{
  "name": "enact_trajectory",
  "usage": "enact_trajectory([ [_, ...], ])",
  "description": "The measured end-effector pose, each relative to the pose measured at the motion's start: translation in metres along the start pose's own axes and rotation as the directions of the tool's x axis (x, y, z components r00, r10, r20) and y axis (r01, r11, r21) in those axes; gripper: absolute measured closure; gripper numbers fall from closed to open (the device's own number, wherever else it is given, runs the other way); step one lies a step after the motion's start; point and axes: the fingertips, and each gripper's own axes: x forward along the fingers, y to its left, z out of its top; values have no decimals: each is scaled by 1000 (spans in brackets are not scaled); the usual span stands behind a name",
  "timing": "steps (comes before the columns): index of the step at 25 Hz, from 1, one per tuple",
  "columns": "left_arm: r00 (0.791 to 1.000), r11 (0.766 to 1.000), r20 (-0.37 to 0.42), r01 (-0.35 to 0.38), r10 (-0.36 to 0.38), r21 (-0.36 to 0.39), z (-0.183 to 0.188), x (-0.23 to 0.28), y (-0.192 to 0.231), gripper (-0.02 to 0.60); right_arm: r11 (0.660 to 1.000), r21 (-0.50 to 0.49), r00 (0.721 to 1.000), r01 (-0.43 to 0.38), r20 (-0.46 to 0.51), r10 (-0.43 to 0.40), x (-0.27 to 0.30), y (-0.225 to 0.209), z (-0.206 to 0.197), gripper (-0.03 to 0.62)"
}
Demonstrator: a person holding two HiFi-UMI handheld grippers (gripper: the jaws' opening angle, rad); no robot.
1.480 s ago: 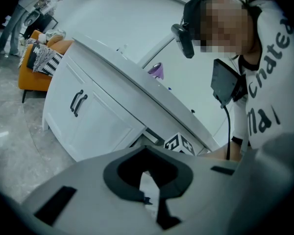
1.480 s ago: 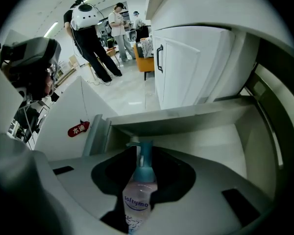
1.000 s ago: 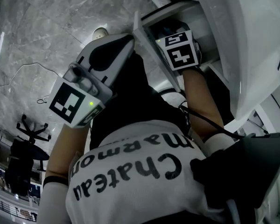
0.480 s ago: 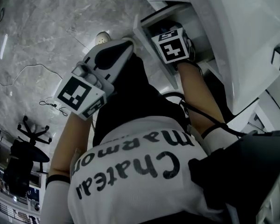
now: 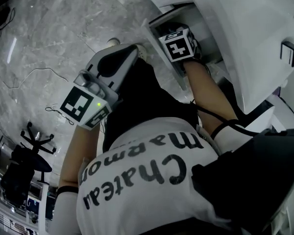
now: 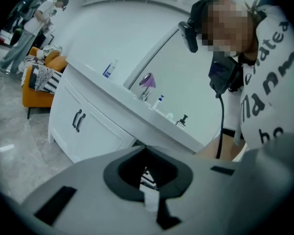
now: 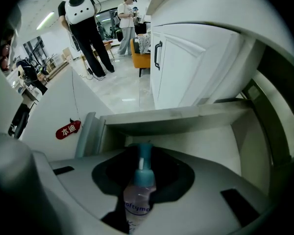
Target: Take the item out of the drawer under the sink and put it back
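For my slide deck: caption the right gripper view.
Right tool, jaws just closing, grips a clear teal-capped spray bottle over the open white drawer.

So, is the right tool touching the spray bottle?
Touching. In the right gripper view the right tool pinches the spray bottle from both sides; its jaws have just been closing.

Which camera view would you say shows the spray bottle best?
The right gripper view: the spray bottle sits close in the foreground, teal cap and printed label plain. The head view and the left gripper view show nothing of it.
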Motion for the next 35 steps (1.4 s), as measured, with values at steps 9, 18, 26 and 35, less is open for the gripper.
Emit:
enact_trajectory([
  [9, 999, 994, -13, -31, 32, 105, 21, -30, -52, 574, 998, 51, 999, 24, -22, -23, -22, -1, -10, 515],
  [18, 986, 986, 54, -159, 156, 50, 51, -65, -56, 574, 999, 16, 999, 28, 46, -29, -53, 17, -6, 519],
  [26, 994, 990, 51, -98, 93, 98, 58, -71, -71, 574, 999, 13, 988, 42, 148, -44, -84, 19, -4, 519],
  [35, 999, 986, 31, -28, 23, 166, 66, -84, -86, 574, 997, 15, 980, 74, 186, -75, -112, 29, -9, 517],
])
